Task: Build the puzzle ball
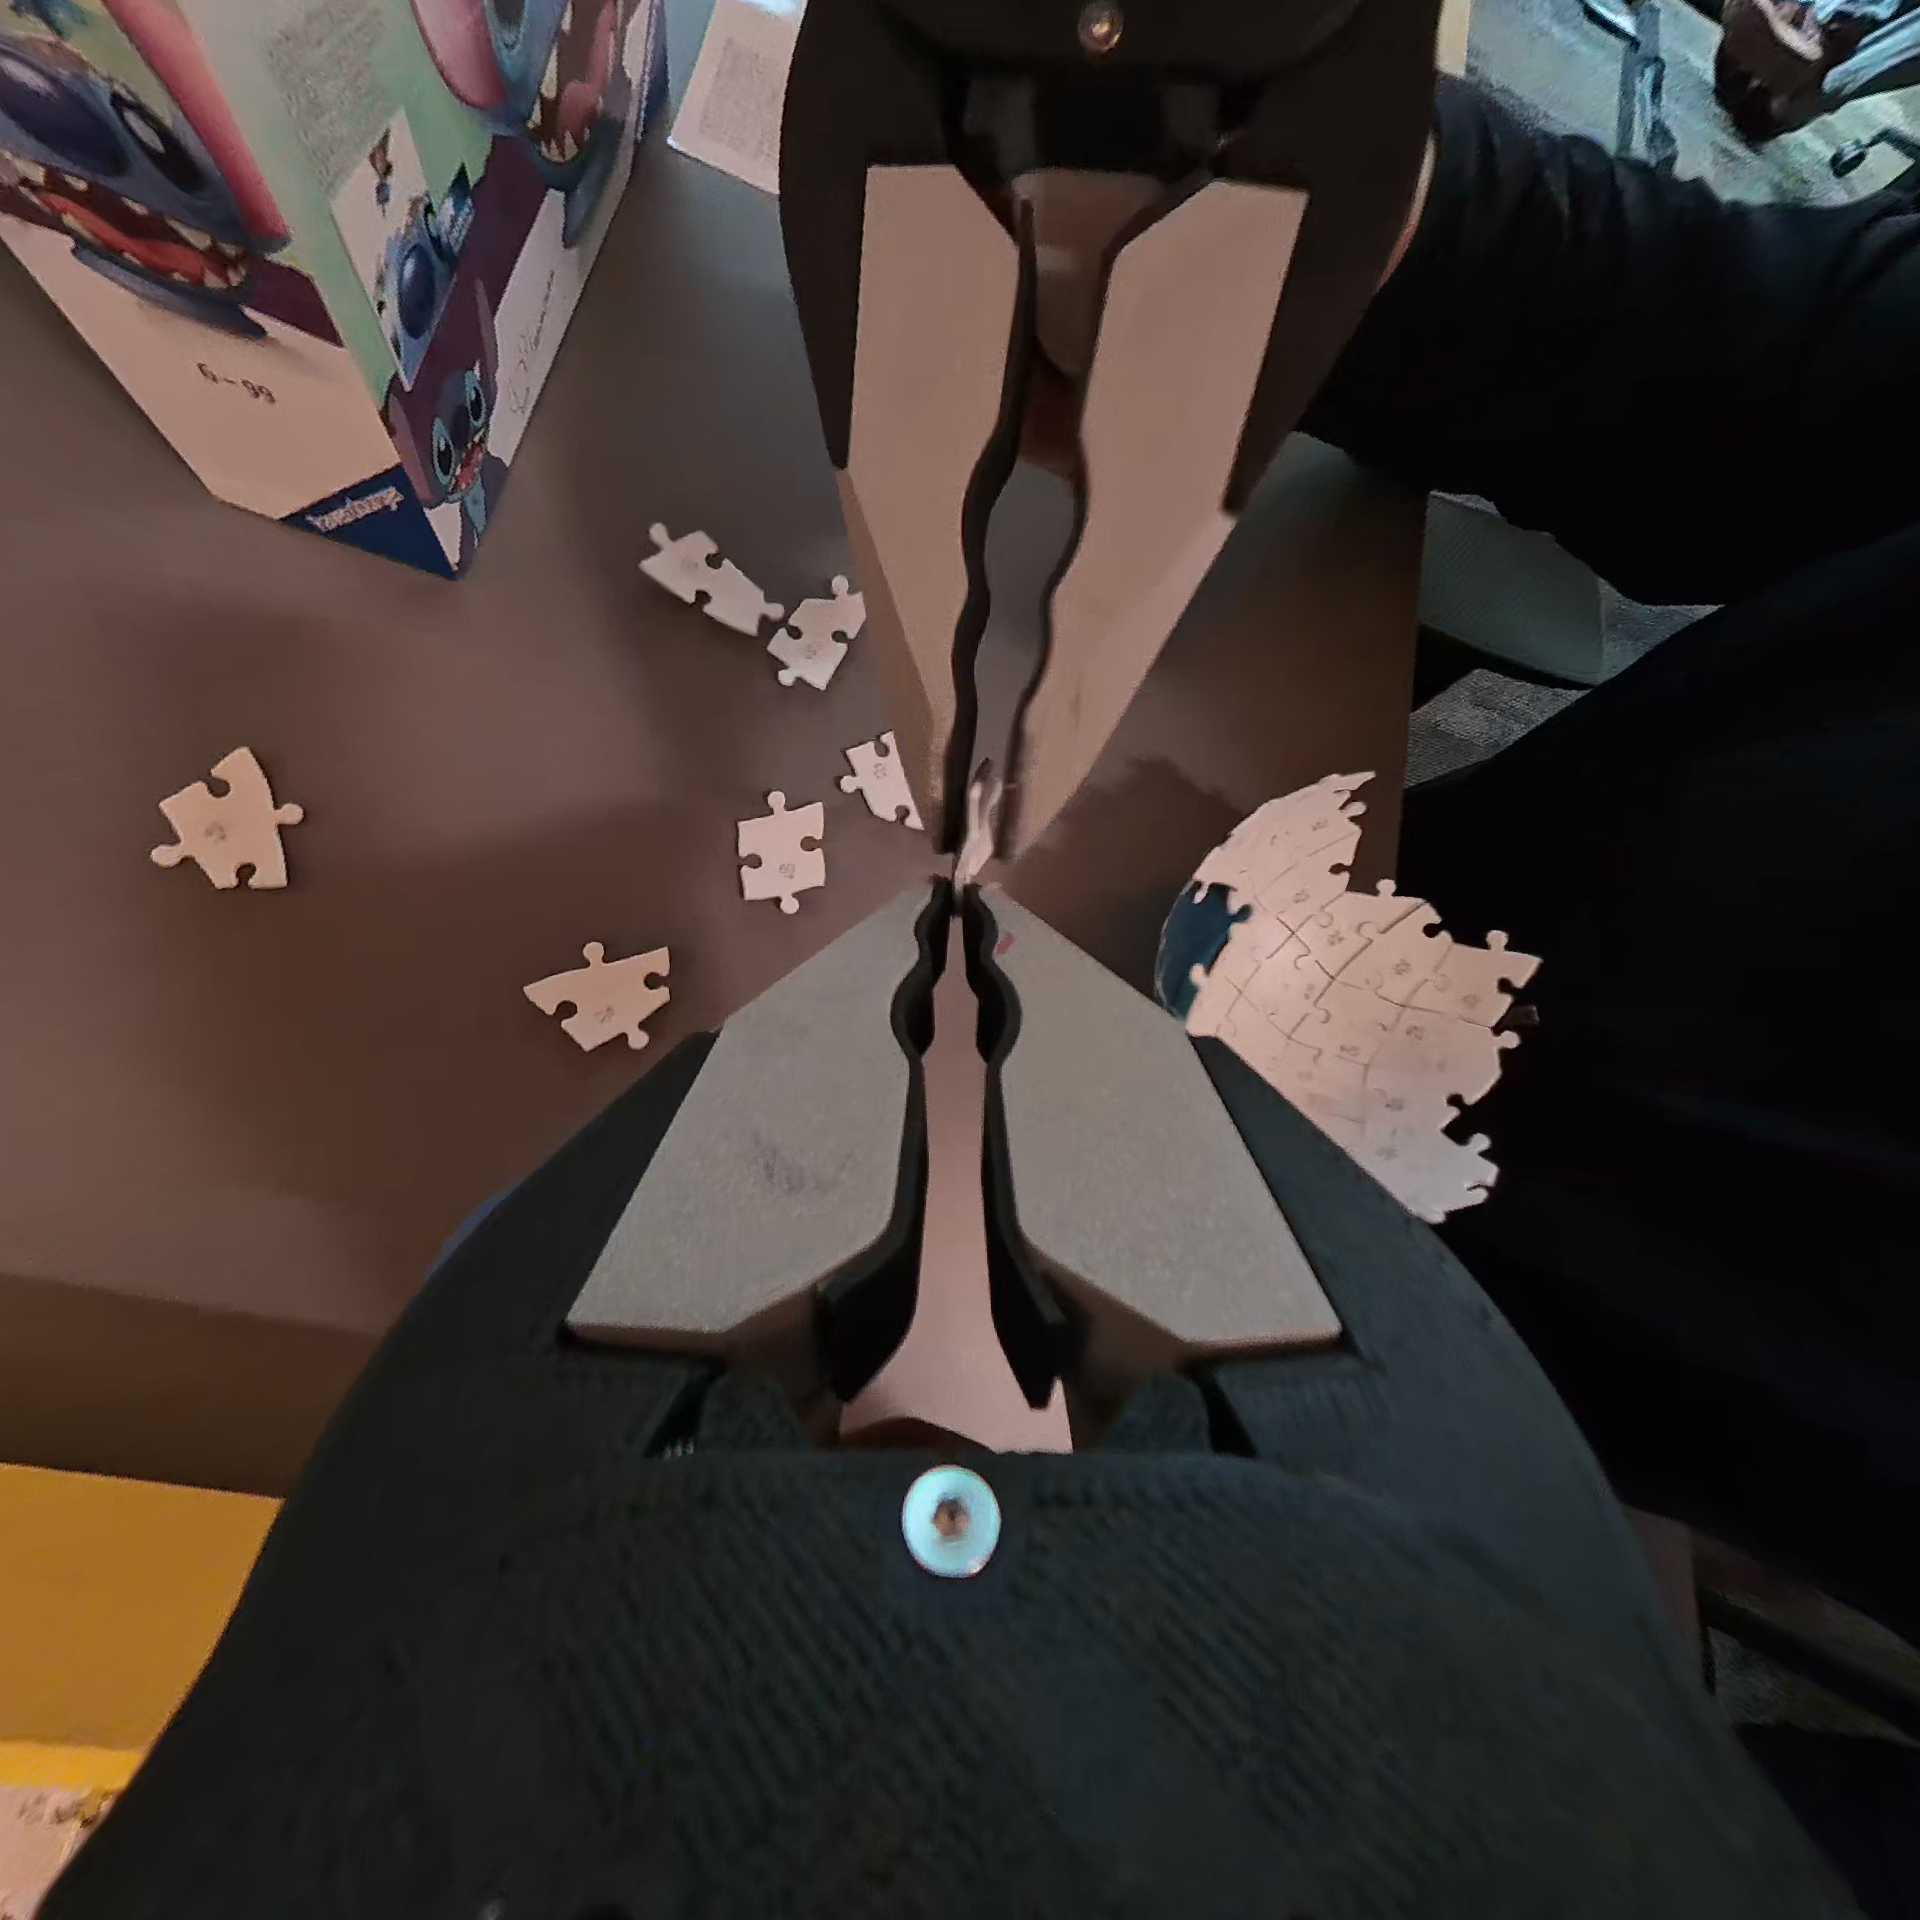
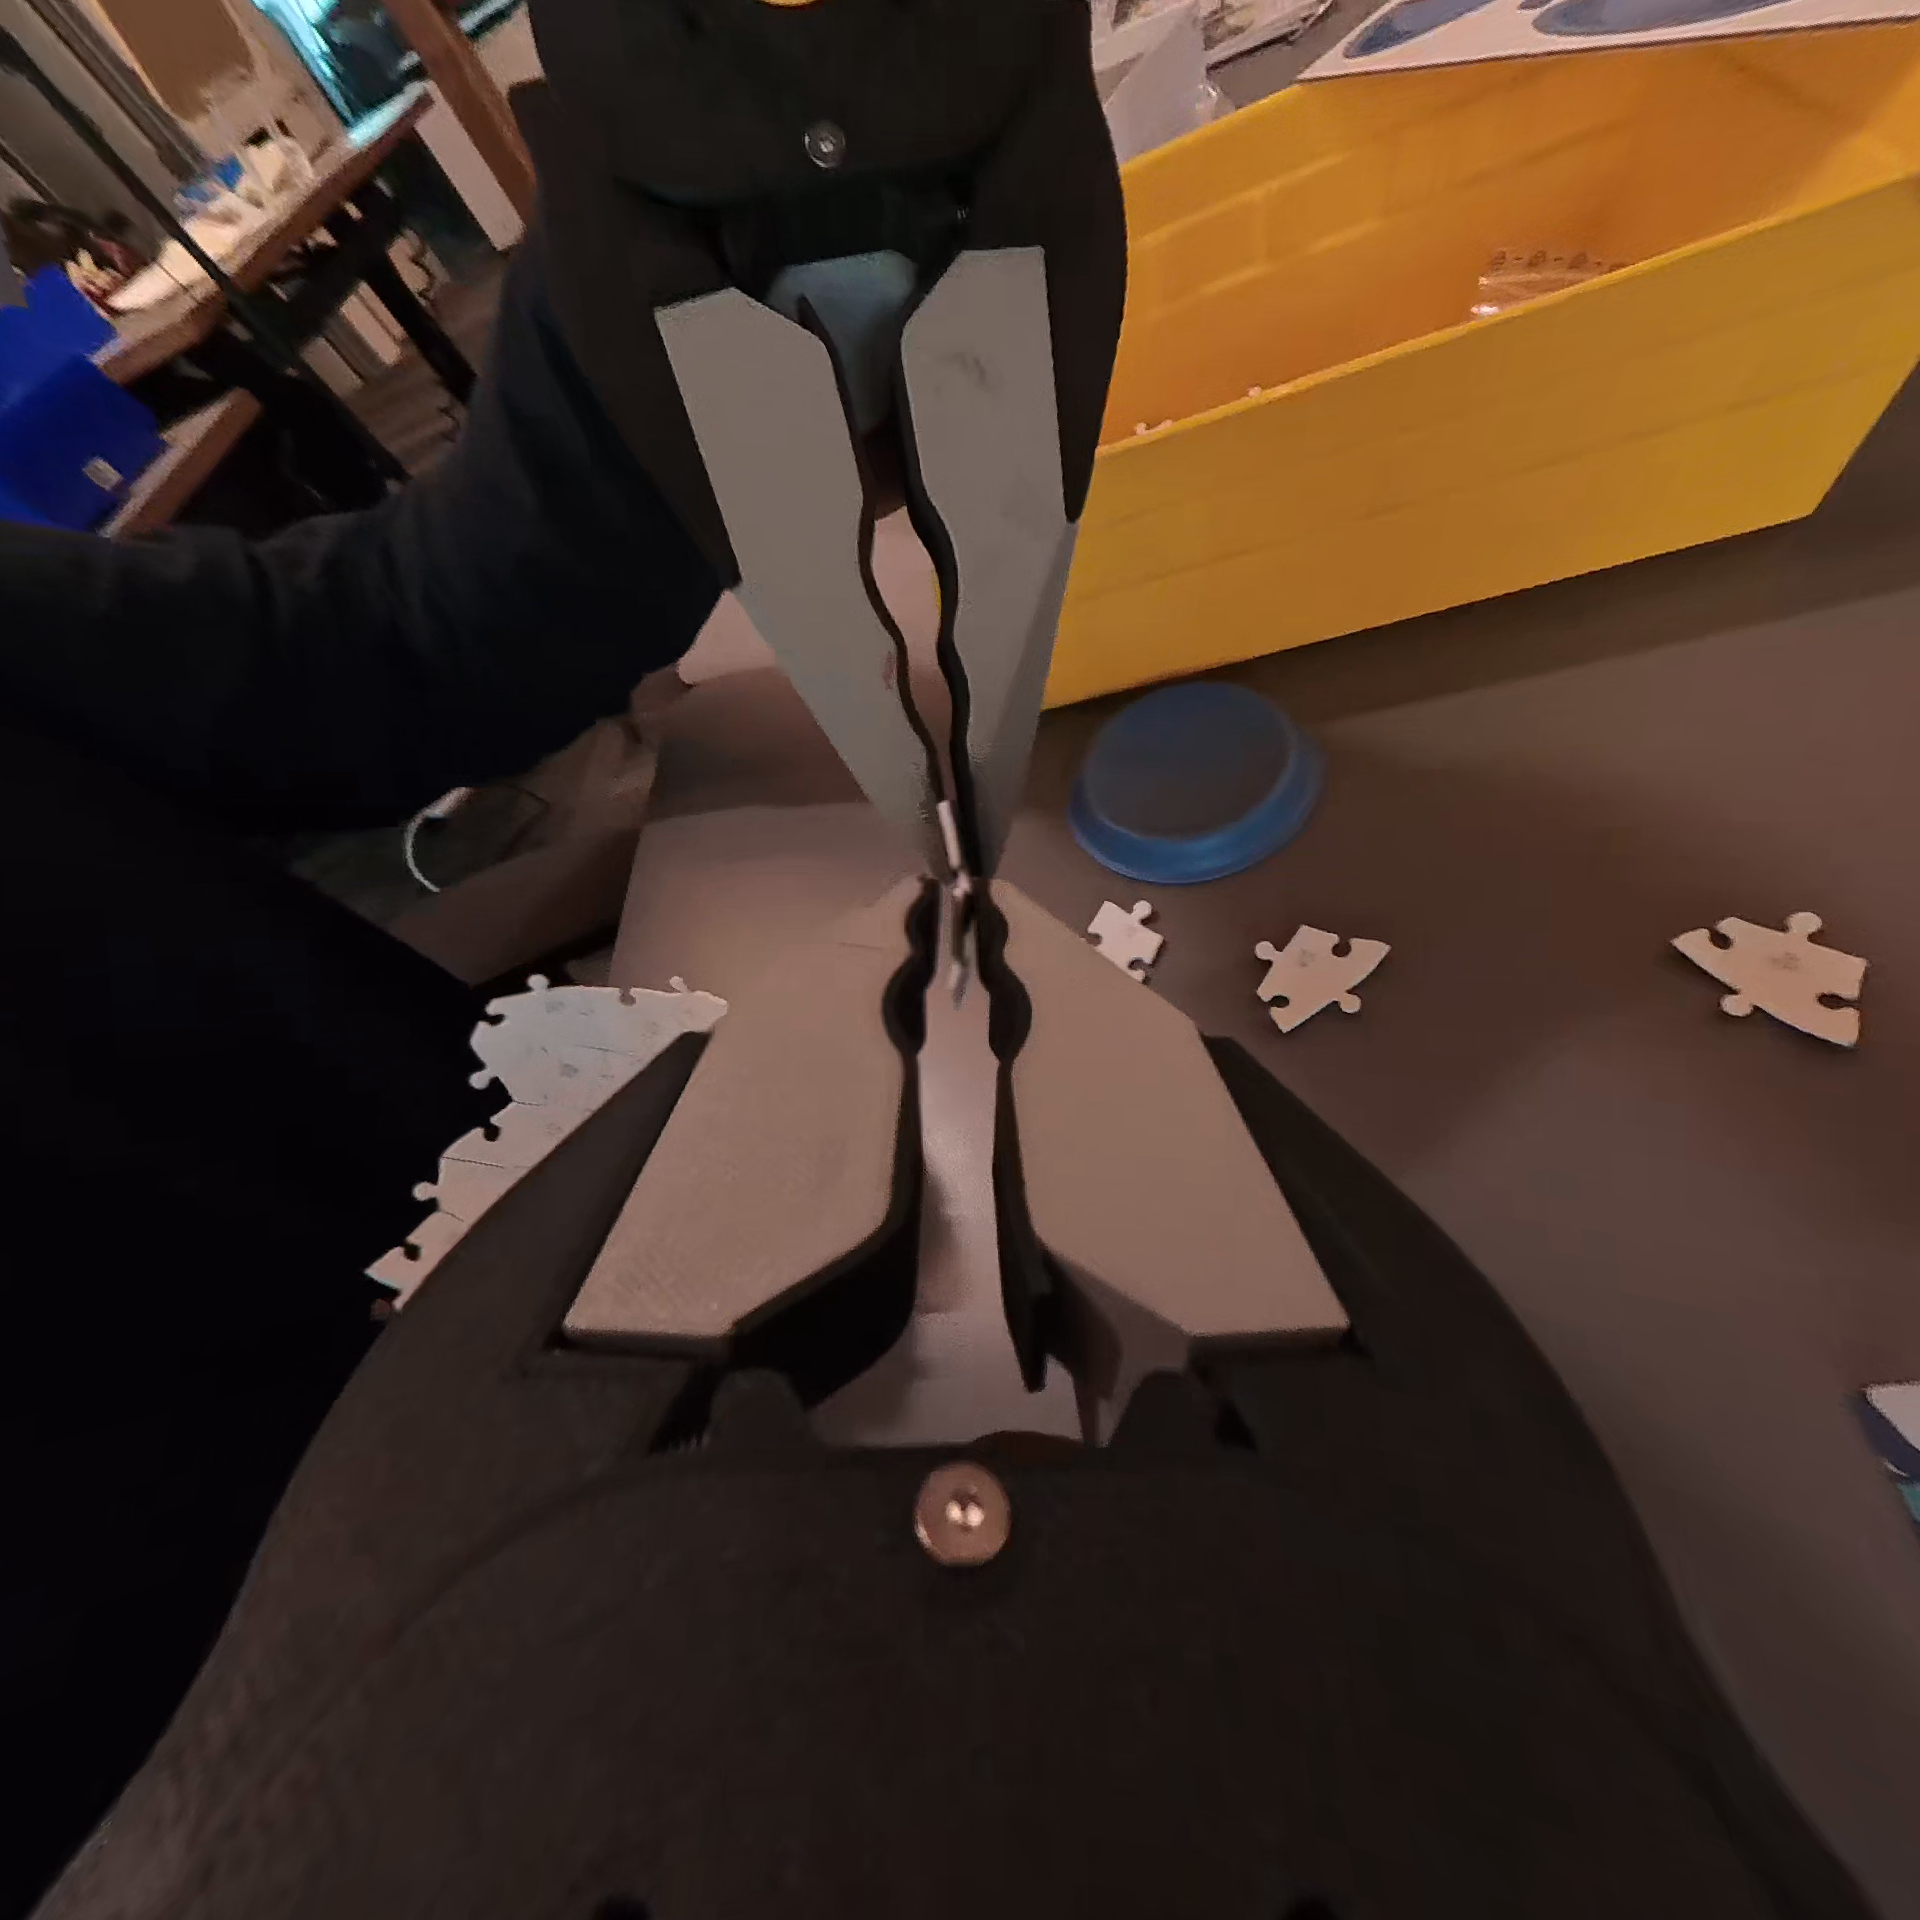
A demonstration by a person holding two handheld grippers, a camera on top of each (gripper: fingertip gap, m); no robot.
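The left claw (image 1: 954,894) and right claw (image 2: 961,914) are seen tip to tip above the counter (image 1: 436,1039). A white puzzle piece (image 1: 977,831) is pinched edge-on in the right claw; the left claw is clenched at that piece's other edge. The half-built puzzle ball (image 1: 1361,997) rests on the counter just right of the tips. Loose pieces (image 1: 781,847) are scattered left of them, and the puzzle box (image 1: 312,270) stands beyond these. A yellow bin (image 2: 1455,416) and a blue dish (image 2: 1195,779) are noted behind the tips.
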